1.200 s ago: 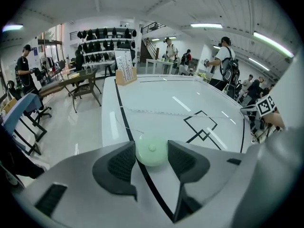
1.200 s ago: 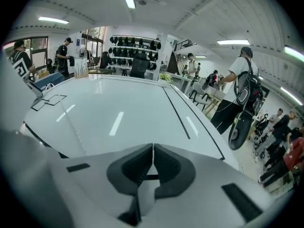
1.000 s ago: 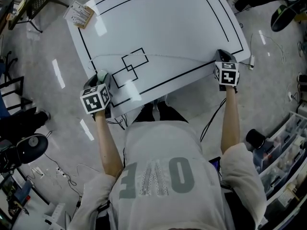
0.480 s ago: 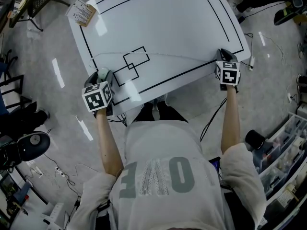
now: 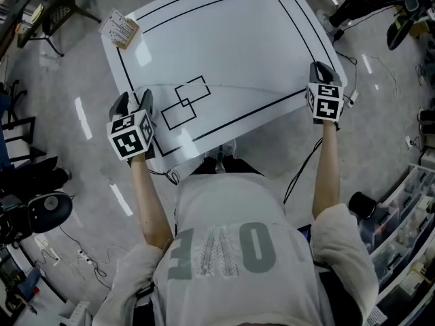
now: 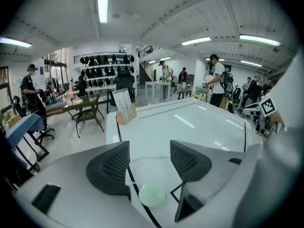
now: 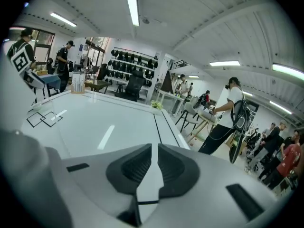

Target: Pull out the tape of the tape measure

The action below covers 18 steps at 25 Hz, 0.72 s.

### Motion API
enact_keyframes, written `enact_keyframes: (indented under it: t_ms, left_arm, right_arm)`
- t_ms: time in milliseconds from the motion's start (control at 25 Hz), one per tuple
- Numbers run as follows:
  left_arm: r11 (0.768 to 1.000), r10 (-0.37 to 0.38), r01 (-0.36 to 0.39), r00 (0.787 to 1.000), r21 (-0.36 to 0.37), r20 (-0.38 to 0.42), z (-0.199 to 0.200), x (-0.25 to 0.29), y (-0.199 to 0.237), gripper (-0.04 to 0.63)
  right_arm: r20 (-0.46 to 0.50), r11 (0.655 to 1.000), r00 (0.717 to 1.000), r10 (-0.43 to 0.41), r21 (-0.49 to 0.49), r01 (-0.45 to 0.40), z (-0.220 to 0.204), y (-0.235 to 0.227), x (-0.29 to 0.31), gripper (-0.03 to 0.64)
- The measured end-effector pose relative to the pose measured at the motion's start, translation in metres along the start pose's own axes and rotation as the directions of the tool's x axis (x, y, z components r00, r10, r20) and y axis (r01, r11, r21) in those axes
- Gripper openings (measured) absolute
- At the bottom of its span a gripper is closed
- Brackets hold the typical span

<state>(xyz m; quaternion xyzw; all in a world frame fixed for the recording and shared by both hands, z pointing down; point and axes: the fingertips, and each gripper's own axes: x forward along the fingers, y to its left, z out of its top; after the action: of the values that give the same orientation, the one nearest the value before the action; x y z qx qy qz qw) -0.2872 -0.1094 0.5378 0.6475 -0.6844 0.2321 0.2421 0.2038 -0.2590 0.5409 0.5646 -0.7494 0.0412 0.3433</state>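
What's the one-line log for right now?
left gripper: open, just been opening, empty | round pale green tape measure: on white table | right gripper: shut

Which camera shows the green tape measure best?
Left gripper view: the round tape measure lies on the table, seen between the left gripper's jaws, which have just been opening. In the head view that gripper hides it; the right gripper view misses it.
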Motion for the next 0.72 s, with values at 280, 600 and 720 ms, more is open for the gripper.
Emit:
enact_keyframes:
  t_ms: [280,600,720]
  left_arm:
    - [1.000,-0.023,0.015,0.954,0.026,0.299,0.112,-0.040,-0.023,0.248]
    - [0.988,-0.146,0.084,0.805,0.133,0.575,0.176,-0.091,-0.097,0.117]
    - [0.983,-0.179,0.109,0.758,0.149,0.627,0.185,-0.108,-0.119,0.063]
  right_arm:
    - [0.251,0.991,0.960,-0.122,0.086,0.103,0.090,-0.017,-0.051,0.037]
    - [0.522,0.970,0.844,-0.128,0.242,-0.002,0.166,0.021,-0.127,0.035]
    - [0.604,0.966,0.791,-0.101,0.250,-0.067,0.185,0.047,-0.153,0.035]
